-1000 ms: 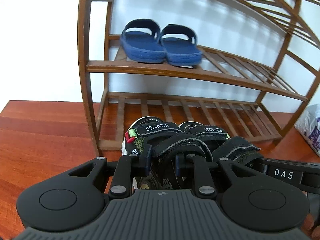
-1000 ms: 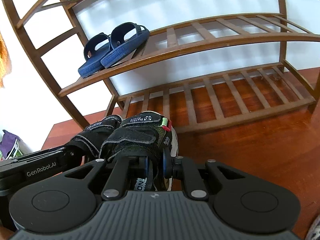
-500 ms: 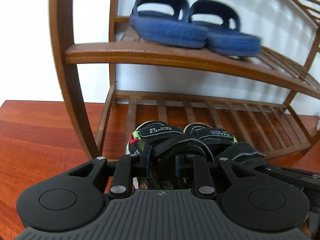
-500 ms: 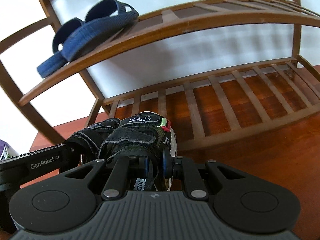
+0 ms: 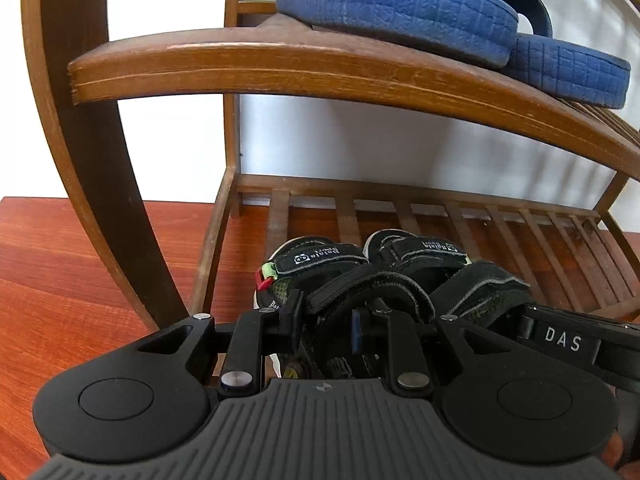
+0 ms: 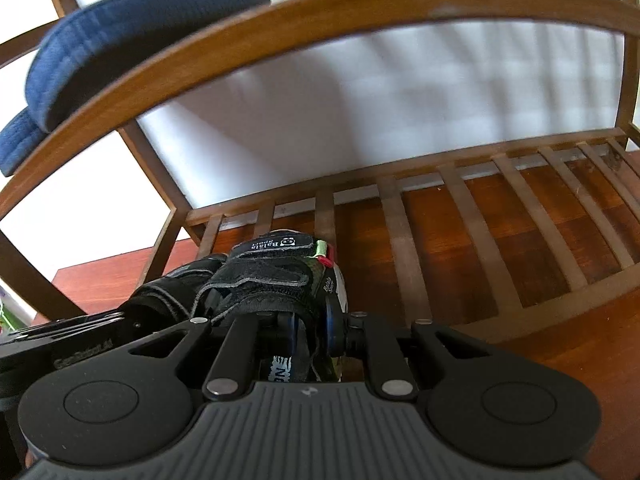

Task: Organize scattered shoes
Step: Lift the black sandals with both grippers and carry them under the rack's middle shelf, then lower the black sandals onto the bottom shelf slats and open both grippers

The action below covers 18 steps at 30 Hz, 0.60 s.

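Down low in both frames, left gripper (image 5: 324, 320) pinching one black sandal (image 5: 320, 268), right gripper (image 6: 310, 330) opening with the other sandal (image 6: 280, 268) between its jaws, bottom shelf (image 5: 520, 220) behind, blue slippers (image 5: 400, 4) upper right.

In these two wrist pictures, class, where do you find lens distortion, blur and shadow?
Left wrist view: the straight wooden shelf rail bows into an arc, sharp focus. Right wrist view: the same bowing, blue slippers smeared by blur, and slatted shadows on the white wall.
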### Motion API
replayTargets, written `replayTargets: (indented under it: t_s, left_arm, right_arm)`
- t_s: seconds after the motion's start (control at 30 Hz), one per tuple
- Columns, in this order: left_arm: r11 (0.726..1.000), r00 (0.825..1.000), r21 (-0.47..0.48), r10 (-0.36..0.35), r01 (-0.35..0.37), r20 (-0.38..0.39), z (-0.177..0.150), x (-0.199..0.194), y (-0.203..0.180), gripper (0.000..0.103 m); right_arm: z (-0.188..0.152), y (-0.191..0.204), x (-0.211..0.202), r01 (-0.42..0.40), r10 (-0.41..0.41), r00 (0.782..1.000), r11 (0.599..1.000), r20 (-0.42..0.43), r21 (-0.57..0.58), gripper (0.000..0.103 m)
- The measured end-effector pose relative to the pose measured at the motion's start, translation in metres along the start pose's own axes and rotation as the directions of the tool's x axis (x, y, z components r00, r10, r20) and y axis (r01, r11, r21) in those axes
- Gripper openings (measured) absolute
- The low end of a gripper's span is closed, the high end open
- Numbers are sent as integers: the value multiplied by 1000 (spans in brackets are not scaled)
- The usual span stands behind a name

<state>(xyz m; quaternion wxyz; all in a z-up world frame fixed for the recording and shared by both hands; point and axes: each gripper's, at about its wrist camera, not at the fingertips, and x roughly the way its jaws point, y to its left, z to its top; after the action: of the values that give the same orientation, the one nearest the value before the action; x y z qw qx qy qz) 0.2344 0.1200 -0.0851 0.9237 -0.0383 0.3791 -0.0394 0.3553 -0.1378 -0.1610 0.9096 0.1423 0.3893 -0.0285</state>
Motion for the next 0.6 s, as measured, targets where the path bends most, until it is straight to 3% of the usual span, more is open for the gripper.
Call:
replayTargets:
  t_s: [0.33,0.6]
  left_arm:
    - [999,999,-35,-24,23,-23,-5,-24,5,38]
    - [998,999,-40,-46,45,-19,-17,-63,0,41]
  right_arm:
    - [0,-2,-13,-20,19,999,1000,-27,-15,25]
    - [-3,-9,-51,-21,21,1000,999,0,-25,25]
